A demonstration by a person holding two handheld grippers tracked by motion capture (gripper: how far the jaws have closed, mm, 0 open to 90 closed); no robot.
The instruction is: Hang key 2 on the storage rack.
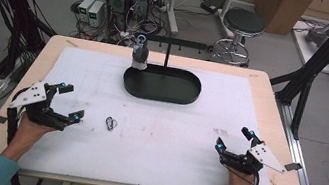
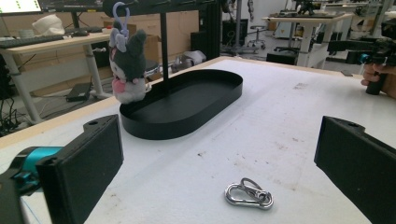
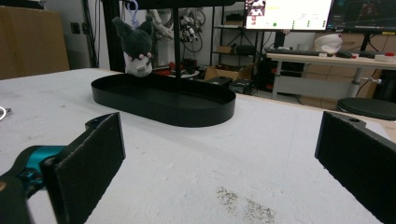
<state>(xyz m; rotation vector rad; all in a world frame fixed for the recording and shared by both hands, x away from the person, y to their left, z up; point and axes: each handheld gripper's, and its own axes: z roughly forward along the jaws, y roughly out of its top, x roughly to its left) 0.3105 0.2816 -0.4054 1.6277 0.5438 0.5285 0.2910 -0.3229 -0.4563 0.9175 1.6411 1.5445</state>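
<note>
Resting at the left edge of the white-covered bench point(image 1: 253, 94), my left tool point(image 1: 68, 102) sat with its jaws spread wide and nothing between them. Just to its right, a small silver carabiner clip point(image 1: 110, 123) lay flat on the bench; in the left gripper view the clip point(image 2: 249, 193) lay close ahead, nearer the right jaw than the left. Farther back, near the middle, stood a black oval tray point(image 1: 160, 93) with an upright hanger post, and a small dark plush toy point(image 1: 140, 56) hung from its crossbar by a pale loop. At the far right, my right tool point(image 1: 233, 141) was also spread and held nothing, well apart from the clip. To pick the clip up well, I judged I should centre the left jaws over it, lower them until they nearly touched the bench, and close slowly so the thin metal would not skid away.
</note>
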